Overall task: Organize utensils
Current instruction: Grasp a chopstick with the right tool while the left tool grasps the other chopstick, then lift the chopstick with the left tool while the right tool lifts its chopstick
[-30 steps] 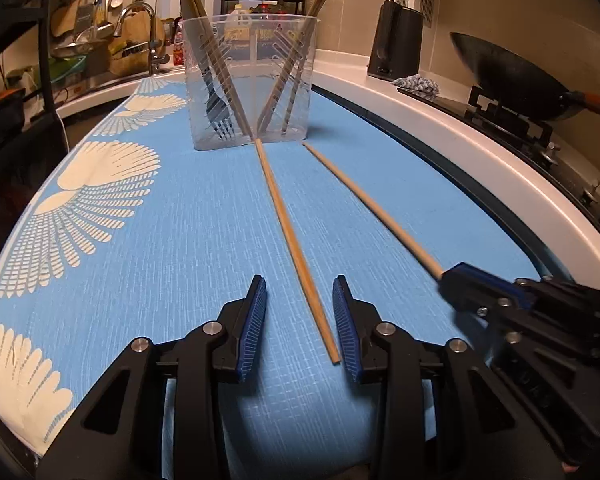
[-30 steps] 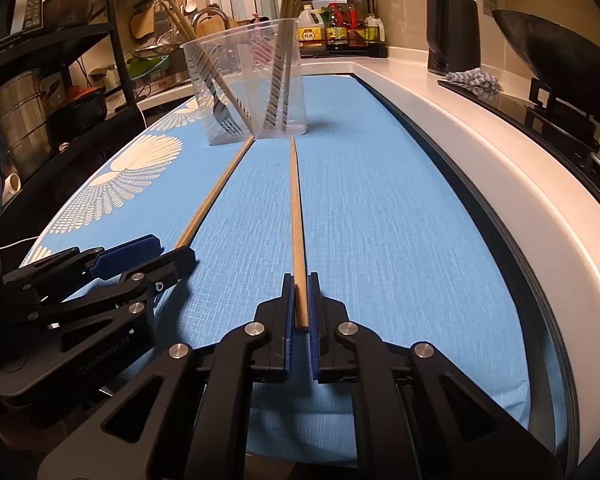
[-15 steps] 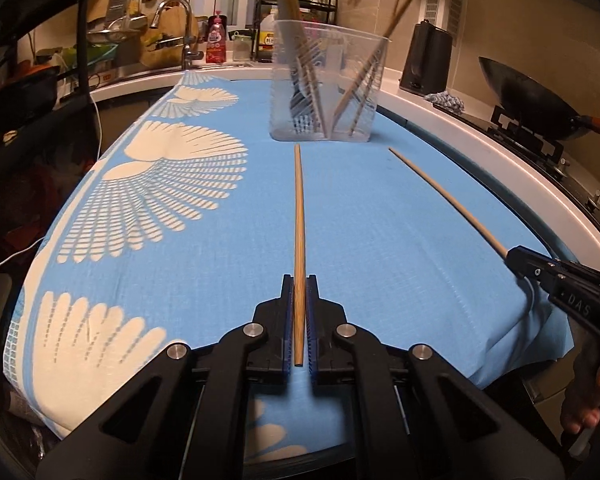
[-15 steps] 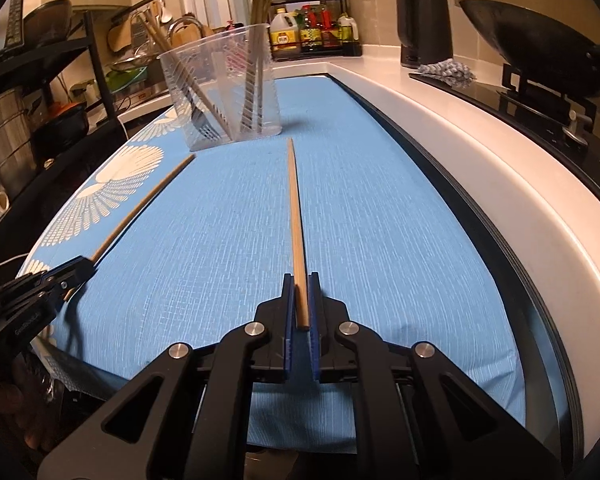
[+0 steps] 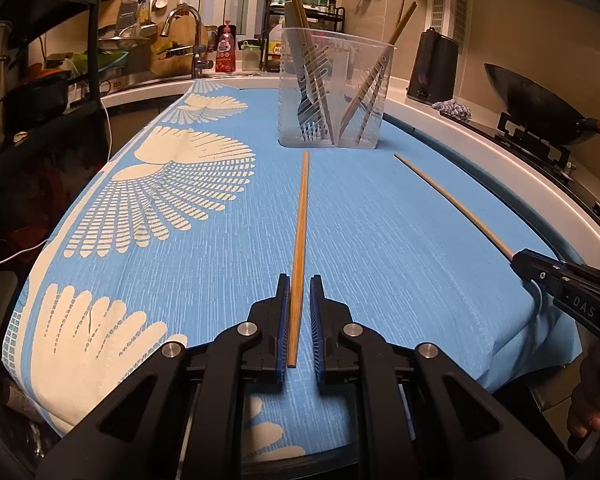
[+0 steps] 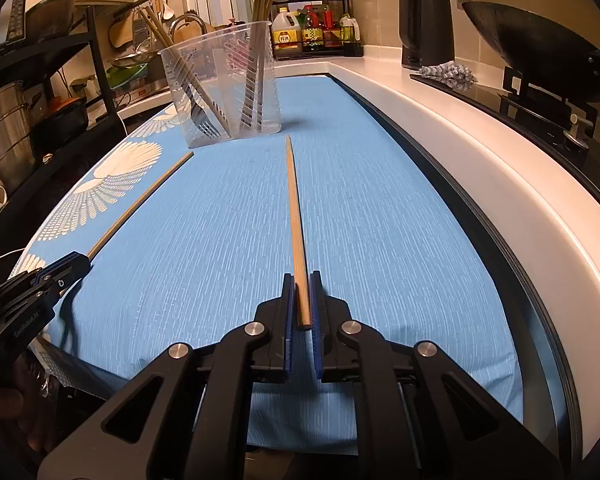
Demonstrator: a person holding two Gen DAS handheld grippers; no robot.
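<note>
Left wrist view: two loose chopsticks (image 5: 300, 240), each claw (image 5: 300, 320) clamped on one, beside one holder (image 5: 332, 92).

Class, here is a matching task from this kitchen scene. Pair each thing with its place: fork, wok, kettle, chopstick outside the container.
Things:
1. fork
2. wok
3. kettle
4. chopstick

Places:
a. on the stove
b. lying on the blue cloth
c. standing in the clear container
d. on the white counter, near the wall

Pairs: 1-c, 2-a, 3-d, 4-b
</note>
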